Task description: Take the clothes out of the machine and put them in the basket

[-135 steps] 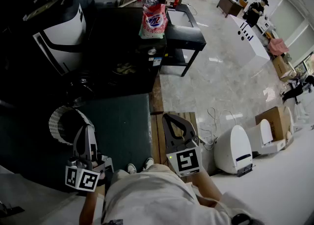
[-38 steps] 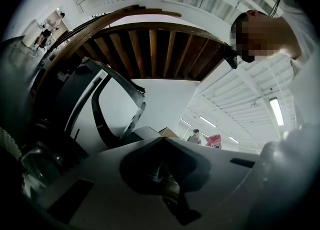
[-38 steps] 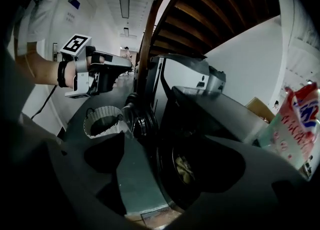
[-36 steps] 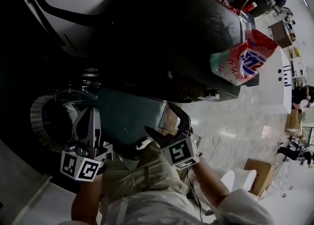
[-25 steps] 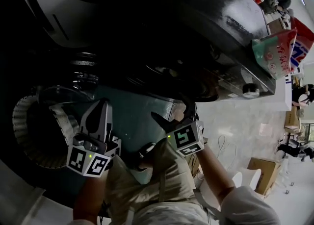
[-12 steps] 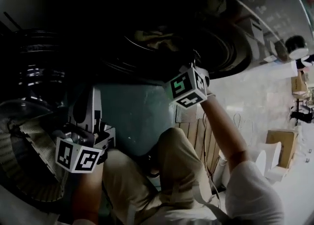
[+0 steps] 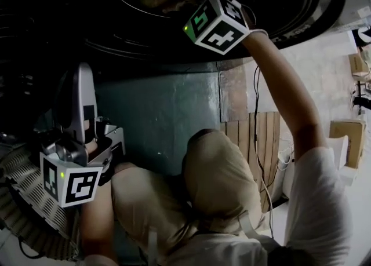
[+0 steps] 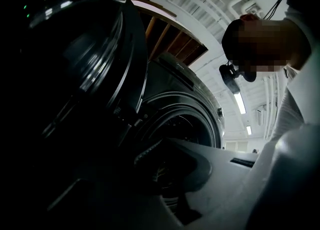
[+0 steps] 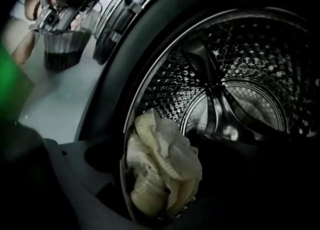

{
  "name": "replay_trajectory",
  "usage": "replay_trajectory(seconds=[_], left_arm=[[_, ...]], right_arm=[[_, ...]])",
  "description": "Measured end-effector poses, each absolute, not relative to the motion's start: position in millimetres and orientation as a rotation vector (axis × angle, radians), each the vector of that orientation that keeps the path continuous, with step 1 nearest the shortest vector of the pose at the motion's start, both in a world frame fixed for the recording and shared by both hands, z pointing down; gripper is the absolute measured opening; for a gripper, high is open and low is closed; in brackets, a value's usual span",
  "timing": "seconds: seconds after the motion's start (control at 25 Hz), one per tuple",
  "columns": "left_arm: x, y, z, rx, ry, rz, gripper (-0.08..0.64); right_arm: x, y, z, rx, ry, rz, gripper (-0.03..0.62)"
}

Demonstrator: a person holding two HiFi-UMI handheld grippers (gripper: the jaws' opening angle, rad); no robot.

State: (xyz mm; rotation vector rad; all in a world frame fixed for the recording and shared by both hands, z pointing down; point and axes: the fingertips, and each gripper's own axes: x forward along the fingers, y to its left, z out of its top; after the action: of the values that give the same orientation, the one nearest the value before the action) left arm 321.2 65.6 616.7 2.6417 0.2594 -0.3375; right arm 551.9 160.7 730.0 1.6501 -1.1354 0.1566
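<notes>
Clothes (image 9: 162,174), one pale crumpled bundle at the front lip of the machine drum (image 9: 240,53), likely handle light and limp; take a raised top fold with the right tongs (image 9: 157,149), spread wide, the left tongs (image 7: 83,85) likewise open and empty.

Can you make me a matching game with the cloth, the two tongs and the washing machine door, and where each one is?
Things:
1. pale cloth
2. right tongs
3. left tongs
4. machine door

Places or states:
A. swung open
B. down by the basket
C. lying in the drum
D. open, facing the drum mouth

Pairs: 1-C, 2-D, 3-B, 4-A
</notes>
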Motion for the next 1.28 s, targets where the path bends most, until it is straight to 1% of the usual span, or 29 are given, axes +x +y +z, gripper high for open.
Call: replay_trajectory(seconds=[0.24,0.48,0.6,0.88,1.04,1.08,1.16,1.28], left_arm=[[316,65,622,2.552,0.323,-0.390,0.014],[303,73,617,2.577,0.341,-0.410,0.014],[299,74,619,2.593,0.321,-0.395,0.014],[277,71,606,2.648,0.262,-0.401,0.014],[268,65,605,2.681,0.213,-0.395,0.014],[266,62,604,2.686,0.200,-0.396,0.014],[263,59,603,2.696,0.181,-0.400,0.014],[261,58,602,2.712,0.178,-0.399,0.014]], right_arm=[[586,153,753,1.521,-1.100,0.206,0.456],[600,136,787,1.487,-1.203,0.465,0.479],[619,131,808,1.481,-1.186,0.521,0.492],[660,161,851,1.420,-0.979,0.693,0.492],[667,161,863,1.411,-0.954,0.697,0.486],[668,160,863,1.425,-0.958,0.691,0.453],[670,159,861,1.457,-0.955,0.678,0.335],[670,158,854,1.466,-0.956,0.607,0.259]])
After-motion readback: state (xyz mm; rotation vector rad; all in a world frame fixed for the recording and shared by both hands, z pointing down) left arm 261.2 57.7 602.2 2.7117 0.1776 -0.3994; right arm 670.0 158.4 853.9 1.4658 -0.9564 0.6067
